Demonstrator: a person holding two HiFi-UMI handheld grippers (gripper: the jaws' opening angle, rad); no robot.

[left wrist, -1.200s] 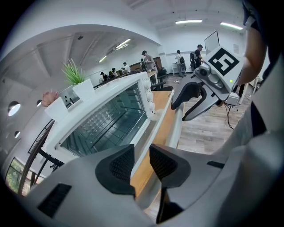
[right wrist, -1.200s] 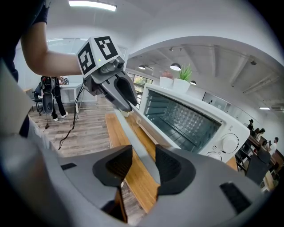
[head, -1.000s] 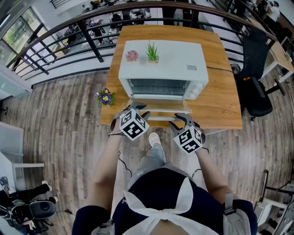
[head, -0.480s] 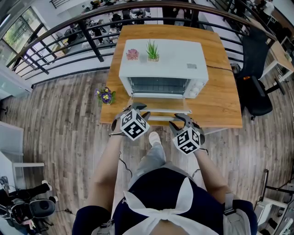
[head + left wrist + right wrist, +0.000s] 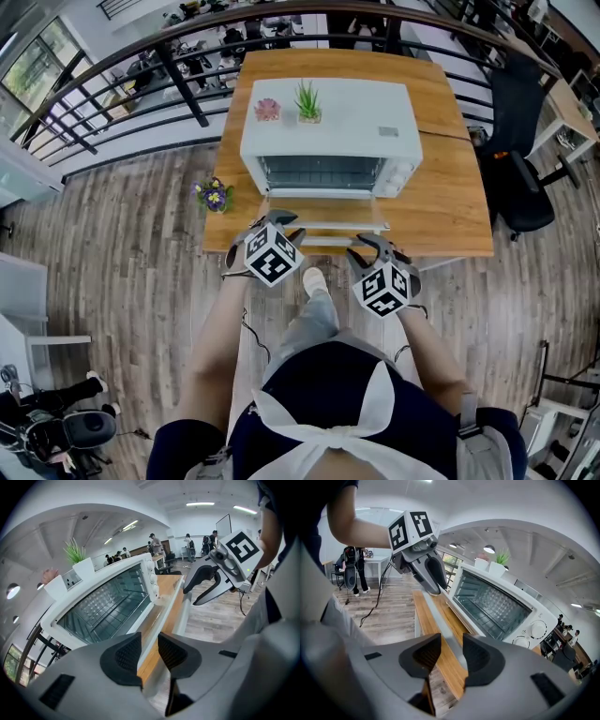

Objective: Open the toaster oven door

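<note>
Oven door (image 5: 328, 223) folded down, handle (image 5: 161, 624) between left gripper's (image 5: 150, 651) parted fingers (image 5: 127, 654)

- Floor (image 5: 112, 244): grey-brown wood planks throughout.
- Table (image 5: 450, 202): light wood; a dark railing (image 5: 122, 89) runs along its far edge.
- Office chair (image 5: 525, 192): black, beside the table's right edge.
- Window (image 5: 28, 61): beyond the railing.
- Ceiling (image 5: 154, 494): white, with strip lights (image 5: 199, 503).

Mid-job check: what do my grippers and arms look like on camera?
Both the left gripper and right gripper are light grey shells with black pads. Each carries a white cube with black square markers. Short dark sleeves; forearms bare.
</note>
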